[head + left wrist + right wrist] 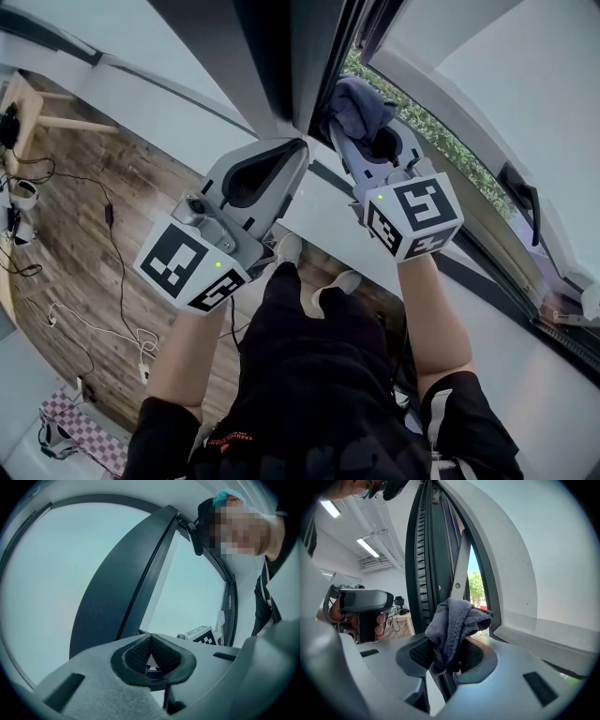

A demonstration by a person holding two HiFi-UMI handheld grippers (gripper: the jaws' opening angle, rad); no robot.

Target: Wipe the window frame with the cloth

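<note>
A dark blue-grey cloth [359, 108] [454, 625] is bunched in my right gripper [361, 139] [446, 660], which is shut on it. The cloth presses against the dark window frame [314, 56] [433, 573] at the edge of the open sash. My left gripper [292, 150] [151, 639] is beside it on the left, tips against the frame, shut with nothing between its pads. In the left gripper view the dark frame post [126, 588] rises just ahead of the jaws.
A white sill and wall [525, 309] run below the window. A window handle [521, 192] sits on the right sash. Green foliage [441, 131] shows outside. Wooden floor [84, 225] with cables [112, 272] lies far below at left.
</note>
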